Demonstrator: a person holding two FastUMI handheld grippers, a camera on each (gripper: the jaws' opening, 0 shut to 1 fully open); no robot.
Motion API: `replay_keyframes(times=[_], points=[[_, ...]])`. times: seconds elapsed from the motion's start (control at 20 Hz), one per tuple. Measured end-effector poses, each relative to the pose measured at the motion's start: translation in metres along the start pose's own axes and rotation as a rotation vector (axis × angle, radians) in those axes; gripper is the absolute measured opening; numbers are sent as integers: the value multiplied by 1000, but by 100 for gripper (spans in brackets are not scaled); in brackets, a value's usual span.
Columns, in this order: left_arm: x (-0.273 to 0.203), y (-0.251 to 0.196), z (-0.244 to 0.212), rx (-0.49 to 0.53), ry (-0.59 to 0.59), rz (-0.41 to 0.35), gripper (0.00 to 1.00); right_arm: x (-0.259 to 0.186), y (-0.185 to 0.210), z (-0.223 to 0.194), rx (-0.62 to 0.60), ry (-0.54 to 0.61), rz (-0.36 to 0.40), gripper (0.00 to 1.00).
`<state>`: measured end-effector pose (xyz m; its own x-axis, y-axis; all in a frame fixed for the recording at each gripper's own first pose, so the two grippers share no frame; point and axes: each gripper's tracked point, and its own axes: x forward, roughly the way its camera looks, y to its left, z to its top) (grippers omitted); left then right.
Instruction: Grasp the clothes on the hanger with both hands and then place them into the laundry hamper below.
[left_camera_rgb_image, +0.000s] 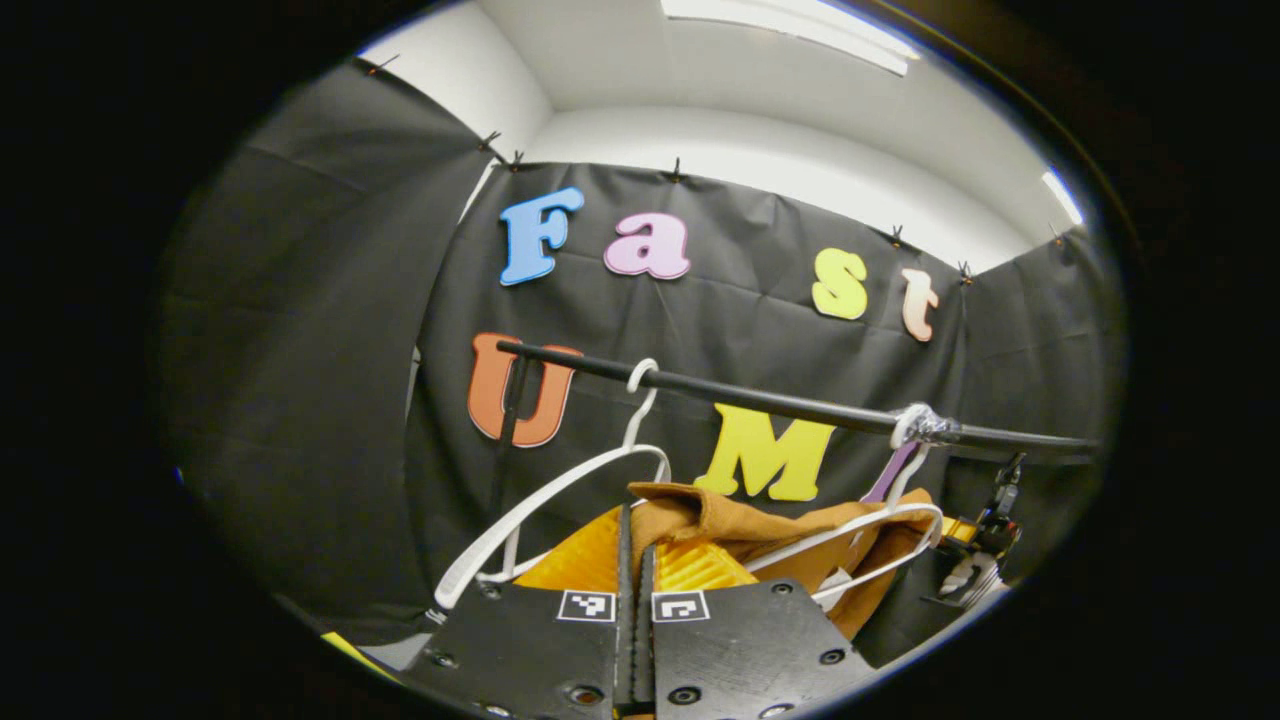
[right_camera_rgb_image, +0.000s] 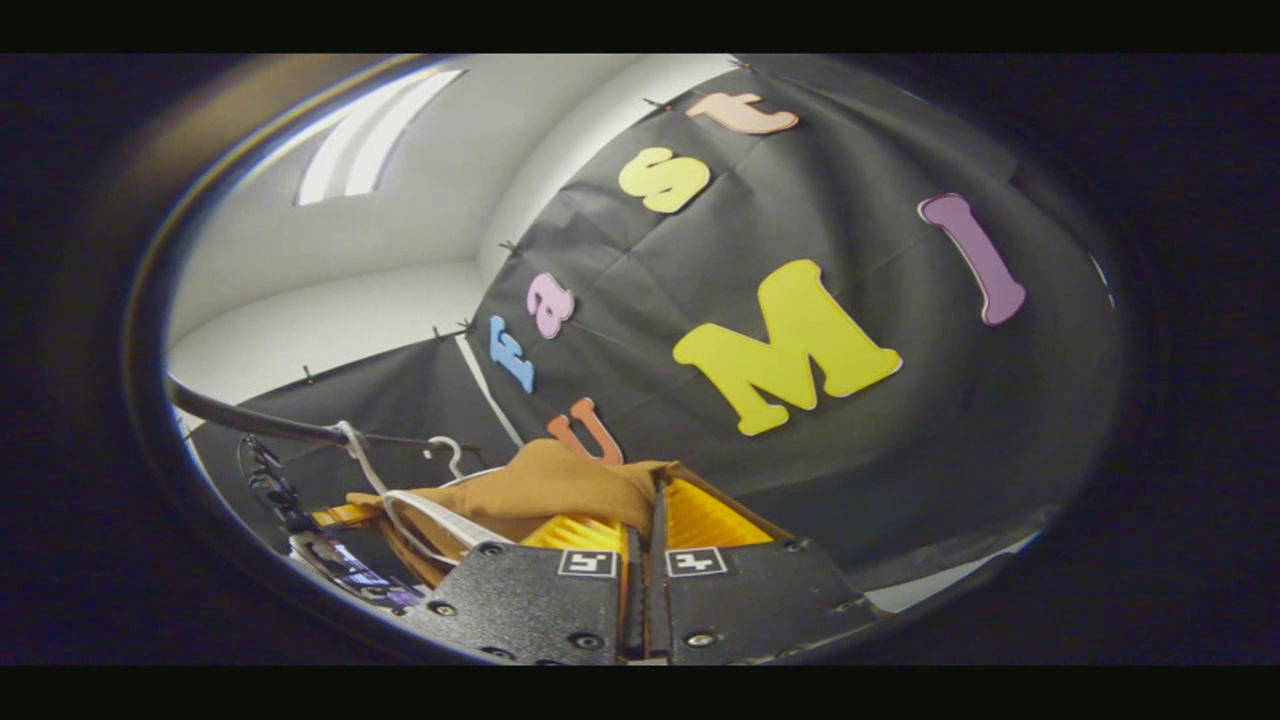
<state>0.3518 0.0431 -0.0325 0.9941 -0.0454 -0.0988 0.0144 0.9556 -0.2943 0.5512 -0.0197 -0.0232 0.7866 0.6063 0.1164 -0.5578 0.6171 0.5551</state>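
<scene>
Two hand-held grippers, left (left_camera_rgb_image: 634, 522) and right (right_camera_rgb_image: 645, 500), each clamped on brown garment (left_camera_rgb_image: 760, 525).

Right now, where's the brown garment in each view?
Left gripper view: brown garment bottom centre, just beyond the closed fingers, draped on a white hanger.
Right gripper view: brown garment lower left of centre, at the fingers.
Shared landmark: black rail.

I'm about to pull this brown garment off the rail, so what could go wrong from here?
1. The brown garment still lies over the white hanger; pulling may drag the hanger along the rail.
2. The empty hanger hangs close by and could snag.
3. Each gripper pinches just a fold, so the cloth may slip.
</scene>
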Motion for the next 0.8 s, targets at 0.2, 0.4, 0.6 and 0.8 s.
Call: replay_keyframes(times=[0.2, 0.4, 0.6, 0.8], points=[[4, 15, -21, -10, 23, 17, 5, 9, -4, -14, 67, 35, 49, 5], [14, 19, -41, -42, 47, 12, 0, 11, -25, -33, 128, 76, 44, 5], [13, 36, -83, -33, 138, 75, 5, 5, -41, -83, 97, 164, -38, 4], [-1, 47, -121, -31, 194, 134, 5, -13, -43, -128, 181, 200, -63, 5]])
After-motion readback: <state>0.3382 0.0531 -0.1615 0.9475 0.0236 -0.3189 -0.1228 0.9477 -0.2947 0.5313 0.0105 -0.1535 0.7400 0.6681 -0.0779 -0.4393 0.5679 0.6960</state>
